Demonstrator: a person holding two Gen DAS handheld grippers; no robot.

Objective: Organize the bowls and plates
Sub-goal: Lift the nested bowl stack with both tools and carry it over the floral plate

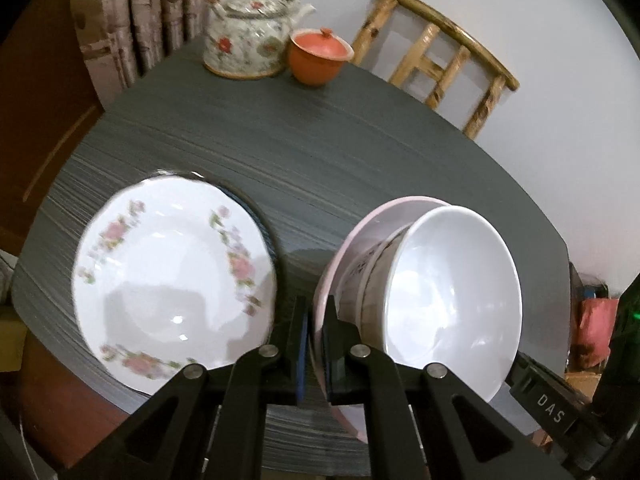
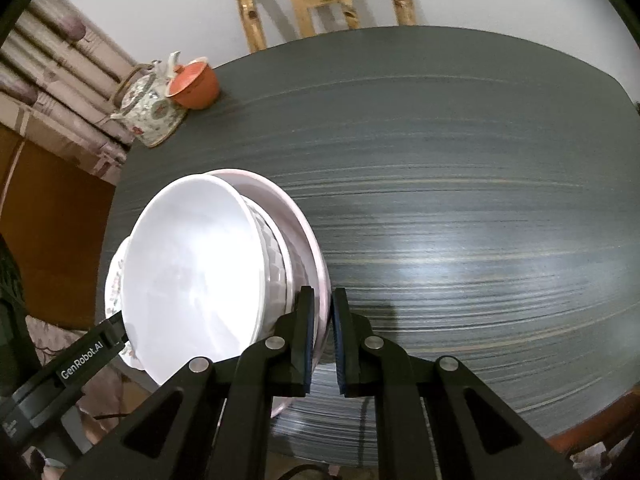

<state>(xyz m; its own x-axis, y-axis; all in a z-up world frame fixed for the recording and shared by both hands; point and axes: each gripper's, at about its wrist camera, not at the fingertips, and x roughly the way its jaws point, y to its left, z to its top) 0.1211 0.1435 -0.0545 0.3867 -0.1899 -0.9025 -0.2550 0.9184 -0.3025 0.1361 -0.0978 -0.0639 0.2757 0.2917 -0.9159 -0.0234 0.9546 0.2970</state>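
A white bowl (image 1: 452,300) sits nested in a patterned bowl (image 1: 372,272), and both rest on a pink plate (image 1: 352,236). My left gripper (image 1: 316,316) is shut on that plate's rim. My right gripper (image 2: 323,320) is shut on the rim of the same pink plate (image 2: 296,216) from the opposite side, with the white bowl (image 2: 200,272) just left of its fingers. The stack looks tilted and slightly raised over the dark table (image 1: 320,140). A floral plate (image 1: 172,280) lies to the left on a dark blue plate (image 1: 250,210).
A floral teapot (image 1: 248,36) and a red lidded cup (image 1: 320,56) stand at the table's far edge. A bamboo chair (image 1: 440,64) is behind the table. The wide right part of the tabletop (image 2: 480,200) is bare. The left tool's black housing (image 2: 80,360) shows beside the bowl.
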